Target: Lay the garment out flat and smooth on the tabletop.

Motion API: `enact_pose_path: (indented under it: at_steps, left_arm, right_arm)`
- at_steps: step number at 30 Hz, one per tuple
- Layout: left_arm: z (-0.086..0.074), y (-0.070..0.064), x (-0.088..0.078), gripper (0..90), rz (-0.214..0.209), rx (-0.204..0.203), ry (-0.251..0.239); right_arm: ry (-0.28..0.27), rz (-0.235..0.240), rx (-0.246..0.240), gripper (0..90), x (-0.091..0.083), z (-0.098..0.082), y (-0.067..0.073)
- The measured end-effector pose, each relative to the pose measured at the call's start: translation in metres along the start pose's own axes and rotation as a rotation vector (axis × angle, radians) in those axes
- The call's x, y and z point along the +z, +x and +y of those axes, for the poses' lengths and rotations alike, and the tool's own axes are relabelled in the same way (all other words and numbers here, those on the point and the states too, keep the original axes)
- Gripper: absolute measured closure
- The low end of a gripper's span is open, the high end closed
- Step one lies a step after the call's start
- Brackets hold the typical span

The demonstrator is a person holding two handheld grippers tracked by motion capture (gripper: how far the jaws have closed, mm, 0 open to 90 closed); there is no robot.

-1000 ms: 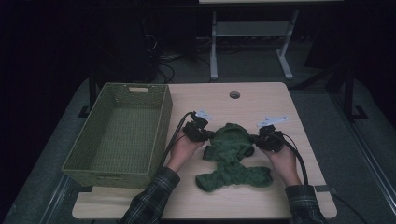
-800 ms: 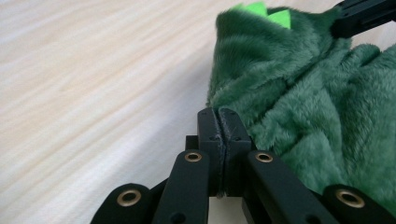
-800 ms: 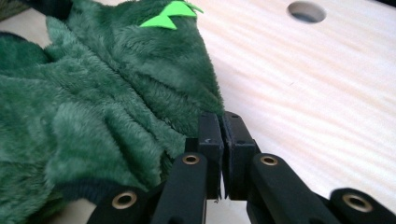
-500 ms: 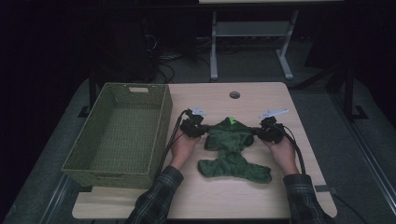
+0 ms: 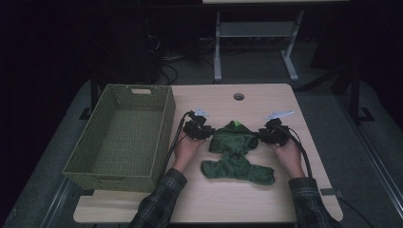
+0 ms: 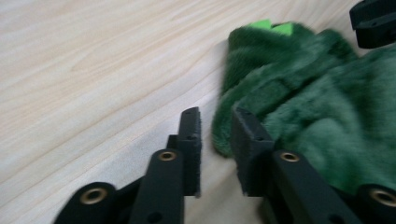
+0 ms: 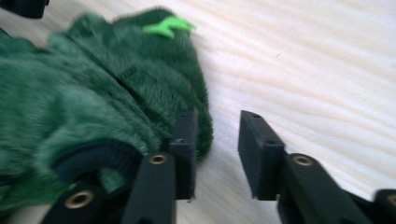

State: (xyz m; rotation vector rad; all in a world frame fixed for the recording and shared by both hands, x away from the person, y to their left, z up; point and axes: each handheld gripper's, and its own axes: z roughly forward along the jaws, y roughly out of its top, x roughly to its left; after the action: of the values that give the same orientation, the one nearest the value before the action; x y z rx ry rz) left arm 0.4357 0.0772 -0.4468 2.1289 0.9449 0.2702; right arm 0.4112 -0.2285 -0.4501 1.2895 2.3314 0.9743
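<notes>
A dark green fuzzy garment point(image 5: 236, 153) with a bright green tag point(image 5: 234, 124) lies spread on the wooden table point(image 5: 266, 102). My left gripper point(image 5: 207, 133) sits at its left edge, low on the table. Its jaws have just been opening and stand open point(image 6: 217, 119); the cloth's edge point(image 6: 224, 135) reaches into the gap, unpressed. My right gripper point(image 5: 260, 134) is at the garment's right edge. Its jaws have likewise just been opening and are open point(image 7: 215, 126), with the fuzzy cloth point(image 7: 116, 93) against the outside of the left finger point(image 7: 186, 140).
A green woven basket point(image 5: 164, 124), empty, stands on the table's left side, close to my left hand. A round cable hole point(image 5: 238, 96) is in the tabletop beyond the garment. A metal stand point(image 5: 254, 33) is on the floor behind the table.
Both grippers have moved away from the person and apart, and the garment's upper part has been drawn out wider and flatter between them.
</notes>
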Motion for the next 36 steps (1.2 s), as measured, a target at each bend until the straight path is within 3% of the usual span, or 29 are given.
enact_pose_path:
  at_steps: [6,14,21,29,36]
  left_arm:
    - [0.001,-0.013,-0.022,60.8,-0.04,-0.005,-0.006]
    - [-0.016,-0.029,-0.05,45.0,-0.065,0.002,-0.033]
    - [-0.044,-0.051,-0.071,34.2,-0.073,0.106,-0.018]
    - [-0.076,-0.072,-0.084,22.8,-0.069,0.172,0.0]
    - [-0.104,-0.082,-0.094,15.8,-0.083,0.153,-0.02]
  right_arm:
    - [-0.029,0.018,0.012,56.9,-0.029,0.002,0.002]
    - [-0.062,0.028,0.004,52.4,-0.05,-0.009,0.016]
    - [-0.07,0.061,0.009,52.5,-0.058,-0.015,0.024]
    - [-0.087,0.095,-0.018,53.0,-0.063,-0.014,0.041]
    - [-0.101,0.137,-0.049,54.6,-0.064,-0.013,0.061]
